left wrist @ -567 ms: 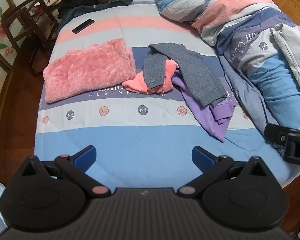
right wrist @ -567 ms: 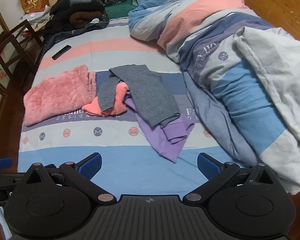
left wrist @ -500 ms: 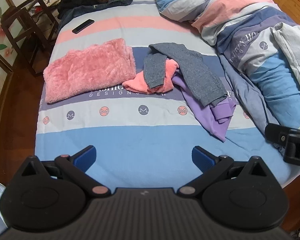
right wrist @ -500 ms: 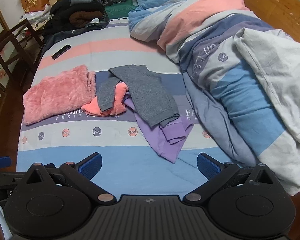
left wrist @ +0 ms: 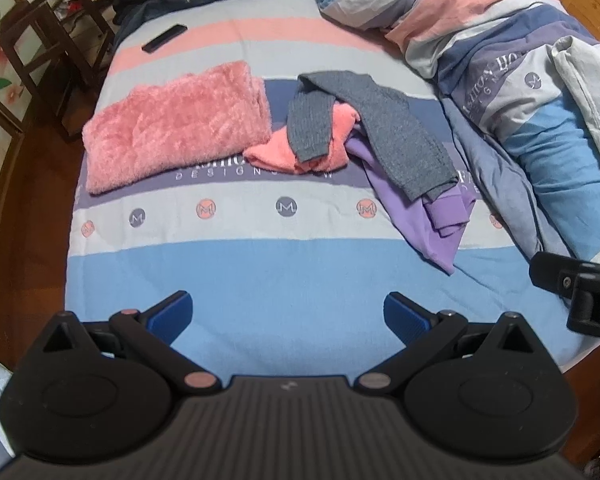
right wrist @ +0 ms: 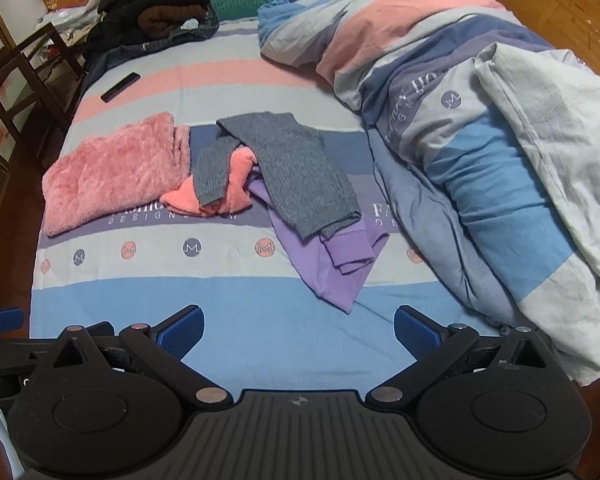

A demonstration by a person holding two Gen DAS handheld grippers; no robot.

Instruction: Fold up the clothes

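A folded fluffy pink garment [left wrist: 176,124] [right wrist: 116,172] lies on the striped bed at the left. Beside it is a loose pile: a grey knit garment [left wrist: 392,132] [right wrist: 296,168] draped over a coral-pink one [left wrist: 312,148] [right wrist: 224,188] and a purple one [left wrist: 424,216] [right wrist: 336,264]. My left gripper [left wrist: 288,316] is open and empty above the bed's near blue stripe. My right gripper [right wrist: 300,330] is open and empty, likewise short of the pile. The right gripper's body shows at the right edge of the left wrist view [left wrist: 580,292].
A rumpled striped duvet [left wrist: 520,80] [right wrist: 480,140] fills the bed's right side. Dark clothes [right wrist: 160,12] are heaped at the head of the bed. A black remote [left wrist: 164,38] [right wrist: 120,87] lies at the far left. A wooden chair [left wrist: 48,40] stands left of the bed.
Both views have shifted very slightly; the bed and clothes have not moved. Both grippers stay open.
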